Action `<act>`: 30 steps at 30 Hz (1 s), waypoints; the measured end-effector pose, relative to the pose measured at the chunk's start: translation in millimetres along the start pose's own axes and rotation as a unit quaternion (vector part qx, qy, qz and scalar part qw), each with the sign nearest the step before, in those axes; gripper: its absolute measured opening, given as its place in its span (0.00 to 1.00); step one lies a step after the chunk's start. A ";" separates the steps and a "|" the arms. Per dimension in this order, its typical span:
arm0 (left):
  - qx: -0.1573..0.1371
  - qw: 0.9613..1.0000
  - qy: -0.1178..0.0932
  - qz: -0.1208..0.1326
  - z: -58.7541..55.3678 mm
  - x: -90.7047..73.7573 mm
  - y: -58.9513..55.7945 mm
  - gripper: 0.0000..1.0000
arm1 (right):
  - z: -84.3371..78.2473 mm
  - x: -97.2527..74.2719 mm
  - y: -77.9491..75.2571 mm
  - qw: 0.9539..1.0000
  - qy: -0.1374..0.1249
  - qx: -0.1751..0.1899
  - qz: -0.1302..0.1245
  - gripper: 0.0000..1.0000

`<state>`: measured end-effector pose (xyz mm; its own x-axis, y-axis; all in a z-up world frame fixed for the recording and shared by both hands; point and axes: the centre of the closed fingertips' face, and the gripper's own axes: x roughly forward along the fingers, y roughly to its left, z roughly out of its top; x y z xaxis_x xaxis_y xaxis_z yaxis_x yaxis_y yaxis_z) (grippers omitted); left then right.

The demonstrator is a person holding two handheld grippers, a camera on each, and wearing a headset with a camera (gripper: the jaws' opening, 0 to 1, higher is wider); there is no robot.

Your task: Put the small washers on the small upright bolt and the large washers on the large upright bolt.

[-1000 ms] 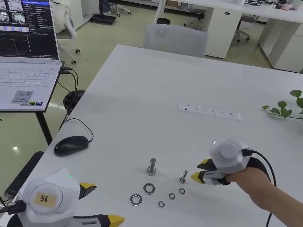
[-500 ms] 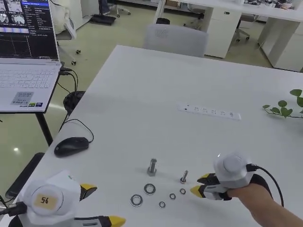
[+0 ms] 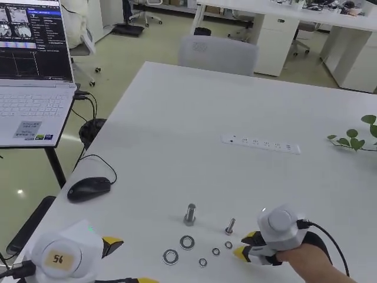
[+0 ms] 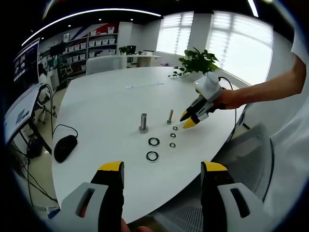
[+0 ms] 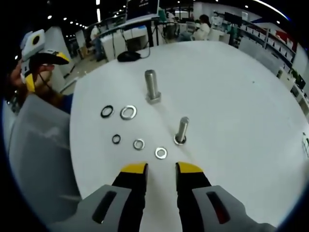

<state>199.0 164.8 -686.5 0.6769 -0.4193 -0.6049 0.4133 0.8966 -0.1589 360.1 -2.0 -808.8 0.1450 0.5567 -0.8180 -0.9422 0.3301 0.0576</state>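
R tongs (image 5: 161,166) drawn back, sm washer (image 5: 161,153) just ahead

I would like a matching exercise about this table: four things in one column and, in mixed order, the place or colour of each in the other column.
Things:
1. large bolt
2. small bolt
3. mouse
4. power strip

Descriptions:
A. white, lies flat farther up the table, beyond both bolts
B. upright, close to the right gripper
C. black, near the table edge on the person's left
D. upright, just beyond the two large washers

Pairs: 1-D, 2-B, 3-C, 4-A.
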 end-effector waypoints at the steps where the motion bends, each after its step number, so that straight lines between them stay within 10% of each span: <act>1: 0.000 1.000 0.000 0.000 0.0 0.3 -0.2 0.64 | 0.8 2.3 -1.4 1.000 0.000 0.003 -0.003 0.24; 30: -0.005 1.000 0.003 -0.002 -3.5 2.5 -1.6 0.63 | 6.4 23.3 4.9 0.998 0.025 -0.061 -0.007 0.15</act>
<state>198.0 162.8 -690.5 0.6721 -0.4225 -0.6082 0.4104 0.8961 -0.1690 360.8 17.5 -823.9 0.1462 0.5126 -0.8461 -0.9705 0.2400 -0.0223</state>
